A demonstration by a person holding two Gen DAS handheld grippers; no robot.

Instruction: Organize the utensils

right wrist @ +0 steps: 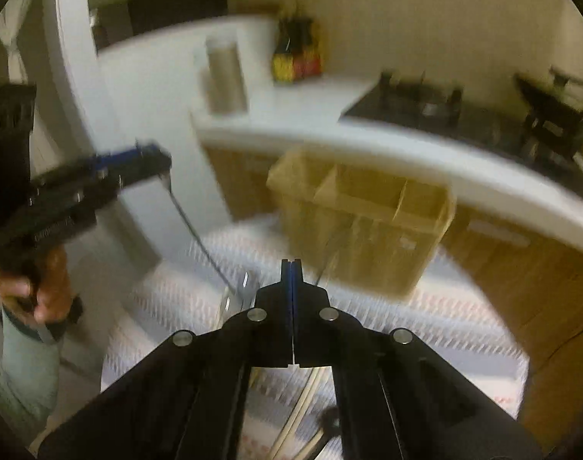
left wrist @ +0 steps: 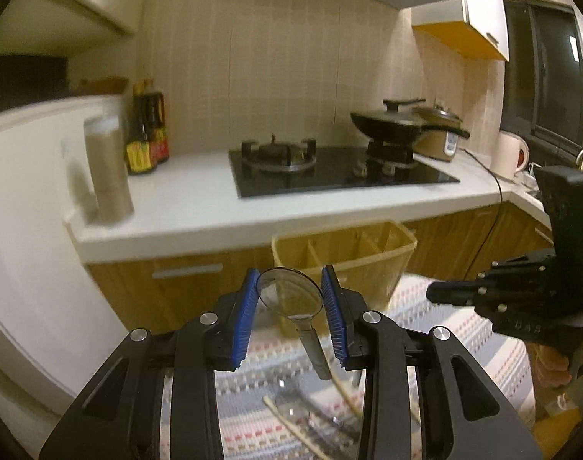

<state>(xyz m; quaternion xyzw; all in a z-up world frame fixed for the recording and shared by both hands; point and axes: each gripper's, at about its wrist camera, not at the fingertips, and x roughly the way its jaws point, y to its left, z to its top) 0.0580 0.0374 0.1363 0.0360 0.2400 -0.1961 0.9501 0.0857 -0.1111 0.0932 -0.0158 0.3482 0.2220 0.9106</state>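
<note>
Holding a metal spoon [left wrist: 290,294] by its bowl, our left gripper [left wrist: 291,316] has its blue pads [left wrist: 244,320] narrowed onto the bowl's two edges, the handle hanging down toward the striped cloth [left wrist: 444,329]. Our right gripper [right wrist: 292,268] is pressed fully closed with nothing between its pads. We see the wooden utensil organizer [right wrist: 368,226] standing on the cloth in front of both grippers, its compartments open at the top, just below the white counter [left wrist: 199,207]. More utensils lie on the cloth beneath us: pale chopsticks [left wrist: 291,427] and another spoon [left wrist: 291,406]. On the counter stand a steel canister [left wrist: 108,168] and sauce bottles [left wrist: 148,134] beside the gas hob [left wrist: 329,172].
</note>
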